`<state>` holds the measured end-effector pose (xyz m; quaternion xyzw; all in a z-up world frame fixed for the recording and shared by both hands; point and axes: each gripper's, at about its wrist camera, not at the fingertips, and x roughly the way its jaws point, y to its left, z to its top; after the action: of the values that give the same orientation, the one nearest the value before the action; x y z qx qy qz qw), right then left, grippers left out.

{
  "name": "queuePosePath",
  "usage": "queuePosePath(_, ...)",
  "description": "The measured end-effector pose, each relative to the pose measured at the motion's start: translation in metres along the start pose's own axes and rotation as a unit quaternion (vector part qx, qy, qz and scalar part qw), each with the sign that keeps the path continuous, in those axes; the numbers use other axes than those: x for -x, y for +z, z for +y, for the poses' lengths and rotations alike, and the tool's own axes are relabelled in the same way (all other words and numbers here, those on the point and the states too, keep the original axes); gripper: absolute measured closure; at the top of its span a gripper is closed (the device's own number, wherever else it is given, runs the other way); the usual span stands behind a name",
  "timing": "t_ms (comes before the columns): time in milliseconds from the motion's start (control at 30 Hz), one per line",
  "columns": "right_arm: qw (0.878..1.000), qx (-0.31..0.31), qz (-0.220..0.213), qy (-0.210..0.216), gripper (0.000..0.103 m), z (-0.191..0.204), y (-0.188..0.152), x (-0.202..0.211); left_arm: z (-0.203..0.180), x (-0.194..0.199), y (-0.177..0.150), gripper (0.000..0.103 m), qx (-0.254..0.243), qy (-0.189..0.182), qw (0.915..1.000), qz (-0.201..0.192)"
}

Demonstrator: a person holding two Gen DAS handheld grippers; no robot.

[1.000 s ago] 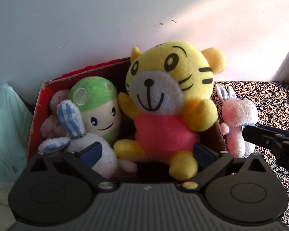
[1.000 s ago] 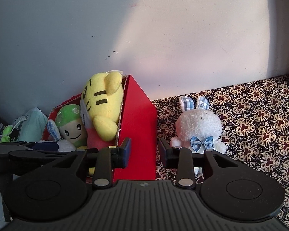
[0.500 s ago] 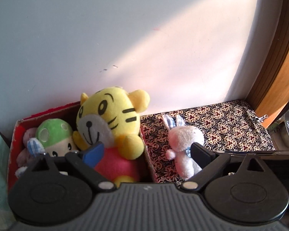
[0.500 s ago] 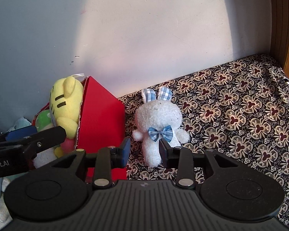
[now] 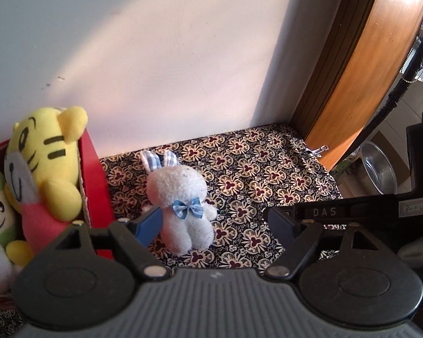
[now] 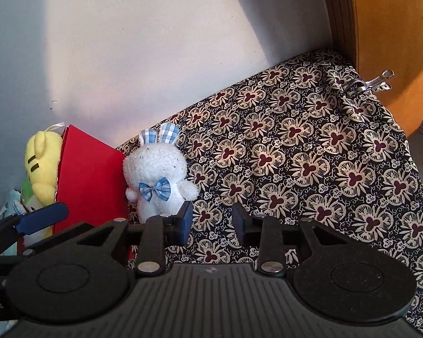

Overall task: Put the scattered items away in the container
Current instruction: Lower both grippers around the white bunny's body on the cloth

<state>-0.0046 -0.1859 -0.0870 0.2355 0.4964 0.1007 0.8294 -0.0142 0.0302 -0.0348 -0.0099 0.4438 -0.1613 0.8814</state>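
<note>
Since swinging off the red box (image 5: 94, 186), both views frame the bunny (image 5: 180, 197).

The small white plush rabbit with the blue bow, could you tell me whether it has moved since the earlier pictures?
No. The small white plush rabbit sits upright on the flowered cloth beside the red cardboard box as before; only the cameras shifted.

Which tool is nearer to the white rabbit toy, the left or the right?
Left. The left tool has the white rabbit toy between its open fingers, against the blue pad. The right tool points beside it, over the patterned cloth.
</note>
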Motion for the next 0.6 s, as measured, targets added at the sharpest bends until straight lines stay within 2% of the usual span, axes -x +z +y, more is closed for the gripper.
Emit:
queuePosePath(133,1.0,-0.002,0.011,0.002,0.069,-0.011,0.0,-0.004,-0.001,-0.017,-0.005,0.015,0.018,0.006,0.9998,0.01)
queuePosePath(500,0.998,0.006,0.046,0.032,0.069,-0.017,0.012,-0.033,0.002,-0.061,-0.007,0.015,0.036,0.035,0.9978,0.044)
queuePosePath(600,0.998,-0.002,0.055,0.043,0.068,-0.021,0.019,-0.043,0.011,-0.072,-0.01,0.015,0.055,0.044,0.9959,0.056)
